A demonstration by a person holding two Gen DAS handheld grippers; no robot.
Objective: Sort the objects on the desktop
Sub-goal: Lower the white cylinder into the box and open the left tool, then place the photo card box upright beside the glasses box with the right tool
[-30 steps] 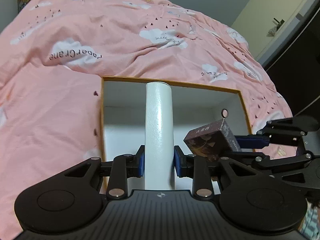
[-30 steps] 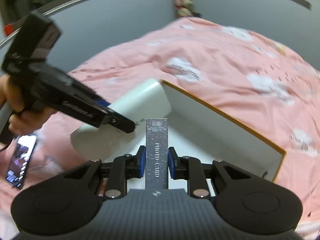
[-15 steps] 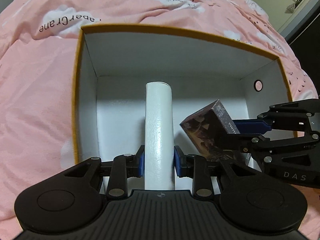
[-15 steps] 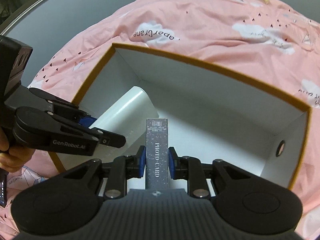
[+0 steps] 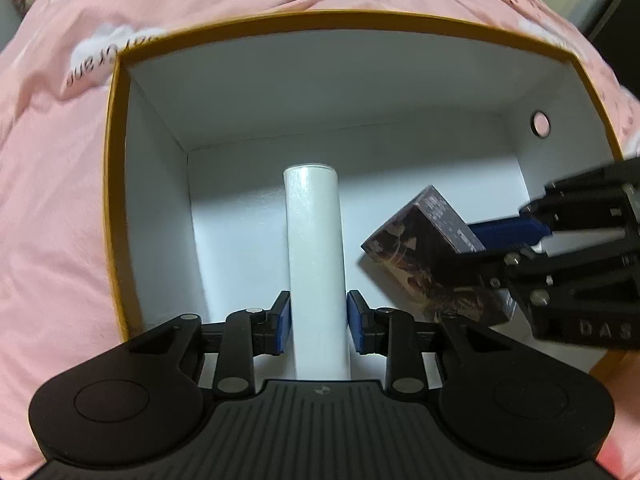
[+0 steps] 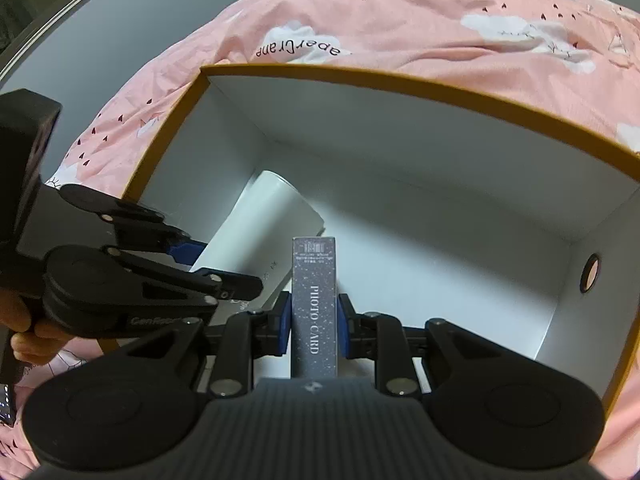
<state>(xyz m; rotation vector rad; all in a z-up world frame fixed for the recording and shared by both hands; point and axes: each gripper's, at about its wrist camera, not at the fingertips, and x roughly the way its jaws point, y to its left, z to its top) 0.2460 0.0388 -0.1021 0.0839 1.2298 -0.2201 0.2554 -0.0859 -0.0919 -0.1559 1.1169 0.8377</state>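
Note:
A white cylinder (image 5: pixel 314 240) stands between the pads of my left gripper (image 5: pixel 318 308), reaching down into a white box with an orange rim (image 5: pixel 320 16). The left jaws are opening, and the pads look just clear of the cylinder's sides. In the right wrist view the cylinder (image 6: pixel 264 216) leans with its far end low in the box (image 6: pixel 400 80), and the left gripper (image 6: pixel 224 266) sits around it. My right gripper (image 6: pixel 314 312) is shut on a dark speckled card pack marked PHOTO CARD (image 6: pixel 314 280), held inside the box. The pack (image 5: pixel 420 248) and right gripper (image 5: pixel 480 248) show right of the cylinder.
The box rests on a pink duvet with cloud prints (image 6: pixel 440 20). A round finger hole (image 6: pixel 591 278) pierces its right wall. A person's hand (image 6: pixel 24 344) holds the left gripper's handle, with a phone (image 6: pixel 5 400) below it. The right half of the box floor is bare.
Both grippers have sunk from above the box into it, carrying the cylinder and the card pack. The box now fills both views.

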